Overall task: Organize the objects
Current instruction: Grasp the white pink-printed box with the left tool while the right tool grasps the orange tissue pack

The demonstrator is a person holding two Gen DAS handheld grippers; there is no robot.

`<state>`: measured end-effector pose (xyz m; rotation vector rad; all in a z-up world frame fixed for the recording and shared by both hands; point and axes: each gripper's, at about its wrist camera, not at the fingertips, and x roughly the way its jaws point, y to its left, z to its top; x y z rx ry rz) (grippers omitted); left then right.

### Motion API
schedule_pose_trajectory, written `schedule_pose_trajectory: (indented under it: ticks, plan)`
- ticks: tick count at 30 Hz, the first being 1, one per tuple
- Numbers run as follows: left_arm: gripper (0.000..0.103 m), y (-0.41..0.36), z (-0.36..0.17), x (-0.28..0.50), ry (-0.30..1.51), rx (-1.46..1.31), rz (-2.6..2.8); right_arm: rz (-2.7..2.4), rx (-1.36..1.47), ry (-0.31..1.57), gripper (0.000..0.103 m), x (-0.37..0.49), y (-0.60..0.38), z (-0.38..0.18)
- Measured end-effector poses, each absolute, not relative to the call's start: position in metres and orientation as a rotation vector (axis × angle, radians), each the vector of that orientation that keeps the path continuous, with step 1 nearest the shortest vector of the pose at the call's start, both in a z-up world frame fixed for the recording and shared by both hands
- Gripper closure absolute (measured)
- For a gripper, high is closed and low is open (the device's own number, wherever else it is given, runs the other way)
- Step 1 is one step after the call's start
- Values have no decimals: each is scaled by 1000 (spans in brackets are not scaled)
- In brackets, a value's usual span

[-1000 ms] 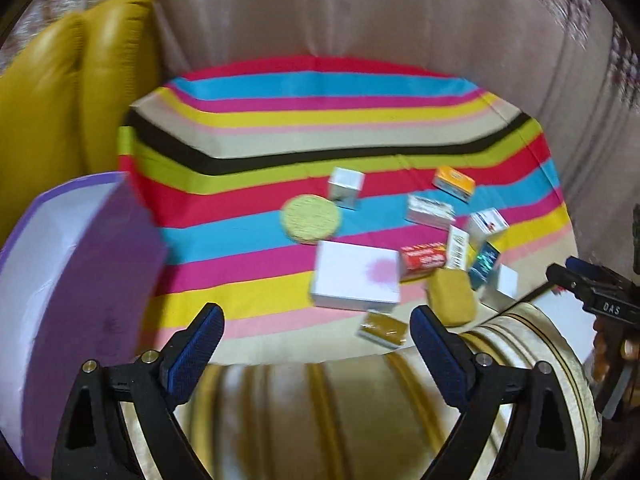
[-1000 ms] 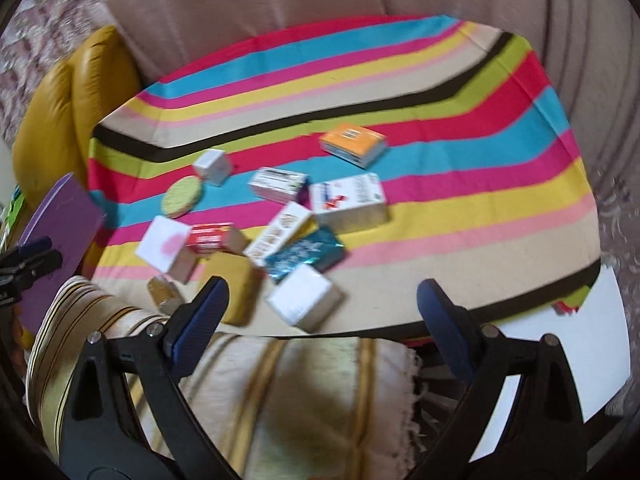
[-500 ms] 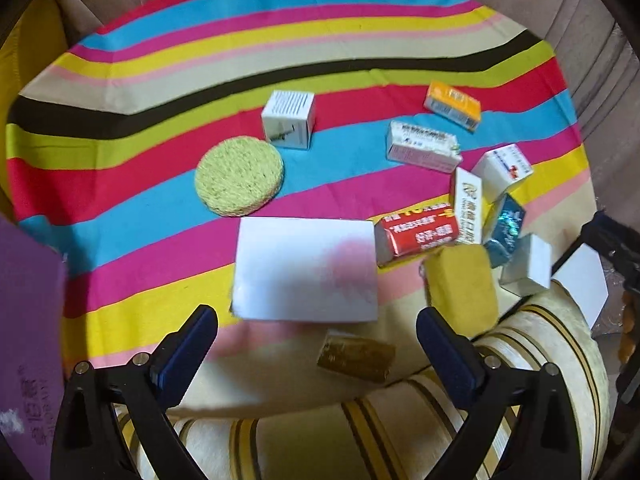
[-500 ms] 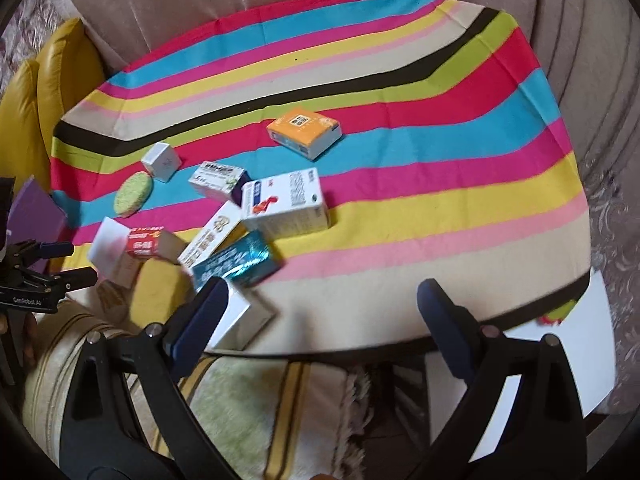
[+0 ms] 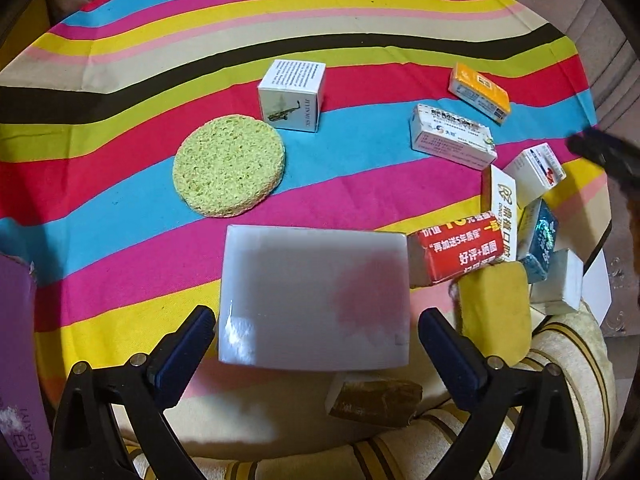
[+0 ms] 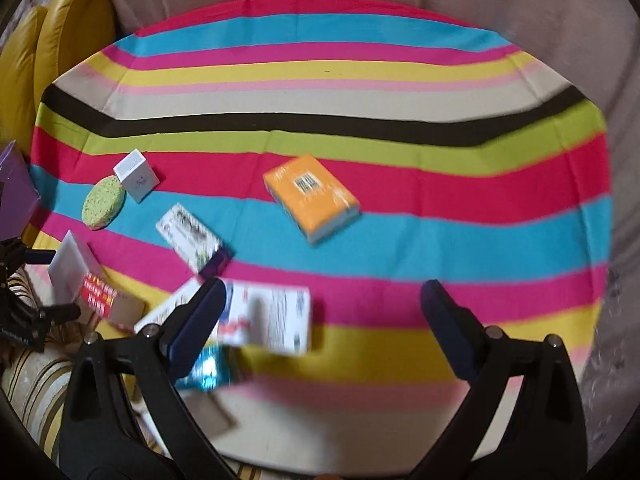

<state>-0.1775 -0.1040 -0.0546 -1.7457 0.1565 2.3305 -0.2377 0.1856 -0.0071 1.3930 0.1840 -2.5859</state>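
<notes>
A flat white box (image 5: 314, 300) with a pink blotch on its top lies on the striped tablecloth (image 5: 320, 12), near the cloth's front edge. The left gripper (image 5: 316, 344) hangs just over the near end of that box, jaws spread wide, one finger at each side of it and neither touching it. A red box (image 5: 456, 252) touches the white box's right end, and a yellow sponge (image 5: 494, 308) sits just beside the red box. Behind the white box lies a round green sponge (image 5: 229, 166), and past that a white cube box (image 5: 292, 96). Farther right of the white box are a long white box (image 5: 452, 136) and an orange box (image 5: 480, 92). The right gripper (image 6: 320, 332) is also wide open and empty, over a blurred white carton (image 6: 268, 320).
</notes>
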Motion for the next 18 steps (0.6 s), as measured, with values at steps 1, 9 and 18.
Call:
schedule_pose_trajectory:
  ticks: [1, 9, 18]
  plan:
    - [5, -104, -55, -178, 158, -1744, 2329, -2577, 1392, 199, 4, -246, 184, -9]
    - [10, -107, -61, -176, 177, -1748, 2320, -2507, 1431, 223, 4, -301, 180, -29]
    - [11, -115, -60, -174, 161, -1742, 2328, -2402, 1467, 232, 25, -335, 175, -54]
